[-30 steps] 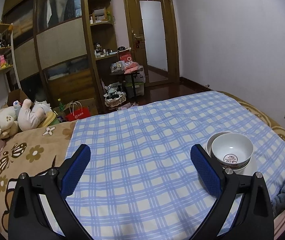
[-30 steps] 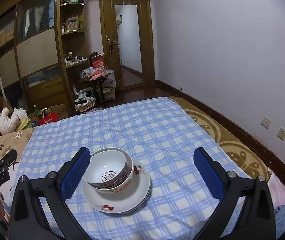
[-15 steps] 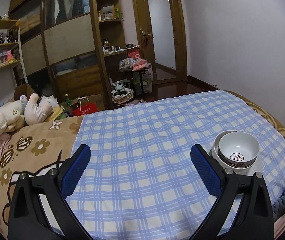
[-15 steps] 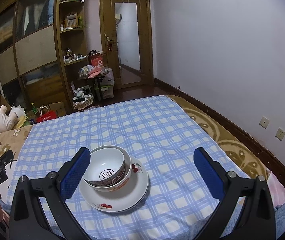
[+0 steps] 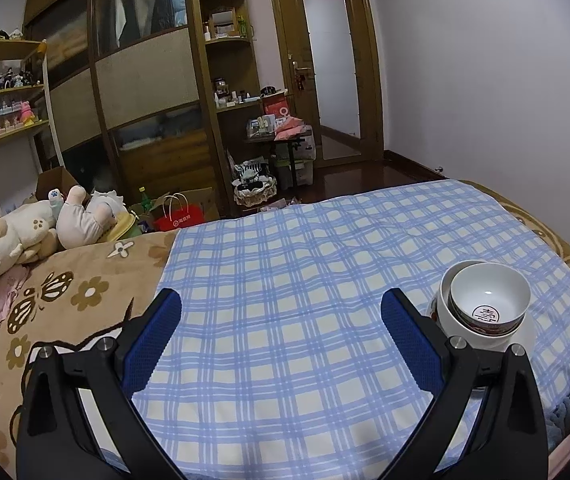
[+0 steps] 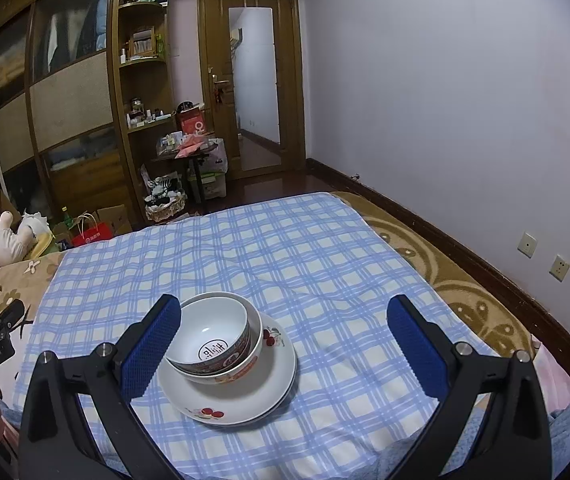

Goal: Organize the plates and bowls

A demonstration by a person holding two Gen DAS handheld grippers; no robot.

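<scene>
My left gripper (image 5: 281,316) and right gripper (image 6: 283,322), blue ribbed pads, both spread wide, hold nothing. Two glossy round ceramic bowls (image 6: 215,336) nested on white shallow plate (image 6: 245,400), on blue checked cloth (image 6: 285,248), soft bed.

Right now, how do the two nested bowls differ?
The smaller white bowl with a dark patterned outside sits tilted inside the larger white bowl with red-orange decoration, which rests on the white cherry-print plate. The inner one shows a round emblem on its floor; the outer's floor is hidden. Both are glossy, white inside and upright.
</scene>
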